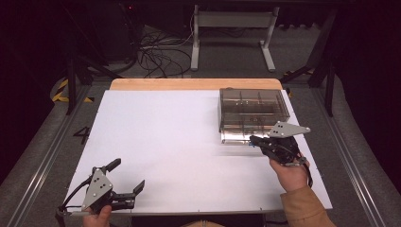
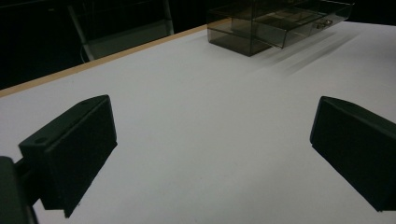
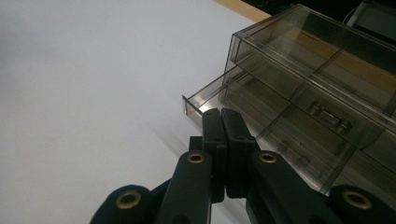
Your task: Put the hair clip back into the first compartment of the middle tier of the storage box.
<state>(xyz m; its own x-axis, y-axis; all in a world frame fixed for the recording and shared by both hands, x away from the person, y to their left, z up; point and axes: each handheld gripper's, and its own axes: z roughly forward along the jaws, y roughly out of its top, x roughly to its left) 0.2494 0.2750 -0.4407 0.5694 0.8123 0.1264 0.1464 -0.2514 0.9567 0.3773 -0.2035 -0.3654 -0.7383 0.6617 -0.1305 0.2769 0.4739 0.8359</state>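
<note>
Smoked transparent drawer box (image 1: 253,107), standing on the far right part of the white tabletop (image 1: 179,142), with internal dividers visible through the lid. Lower drawer (image 3: 261,121) pulled partly out toward the person, front panel bearing a small metal handle (image 3: 329,116) on the tier above it. Right gripper (image 1: 257,141) held just before the drawer front, jaws pressed fully together with nothing between them; in the right gripper view, tips (image 3: 220,114) at the near corner of the protruding drawer, contact with the wall not determinable. Grey three-cornered plate (image 1: 287,129) on top of this gripper, right hand (image 1: 291,174) and tan sleeve (image 1: 305,208) entering from the bottom edge. Left gripper (image 1: 127,177) near the front left corner of the tabletop, well apart from the box, jaws spread wide and empty; in the left gripper view, box (image 2: 275,21) far off at upper right, bare white surface between the two black jaws. Left hand (image 1: 97,218) at the bottom edge. Wooden strip (image 1: 196,84) along the far side of the table; cables (image 1: 161,54) and a grey table frame (image 1: 231,33) on the floor beyond.
</note>
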